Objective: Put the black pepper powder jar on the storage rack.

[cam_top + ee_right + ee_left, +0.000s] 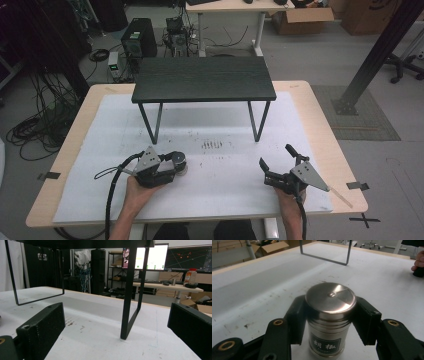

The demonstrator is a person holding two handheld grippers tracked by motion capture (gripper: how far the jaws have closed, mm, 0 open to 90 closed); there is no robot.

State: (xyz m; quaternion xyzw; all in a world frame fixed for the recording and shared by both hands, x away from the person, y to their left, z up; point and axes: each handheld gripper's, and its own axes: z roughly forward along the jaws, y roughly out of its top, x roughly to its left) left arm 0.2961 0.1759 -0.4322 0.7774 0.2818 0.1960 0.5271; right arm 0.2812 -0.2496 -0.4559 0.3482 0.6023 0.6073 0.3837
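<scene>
Left tongs (pixel 329 322) pinched the squat steel pepper shaker (pixel 329 315) below its lid; right tongs (pixel 117 335) stood spread, empty. Lifting straight keeps it upright.

Likely a lab — tangled cables (pixel 35 130), monitors (pixel 160 256), cardboard boxes (pixel 300 20).

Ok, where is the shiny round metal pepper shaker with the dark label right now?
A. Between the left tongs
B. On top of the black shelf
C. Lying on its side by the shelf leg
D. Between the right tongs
A: in the left gripper view the left tongs clamp the upright shiny round metal pepper shaker by its sides on the white-covered table.
</scene>
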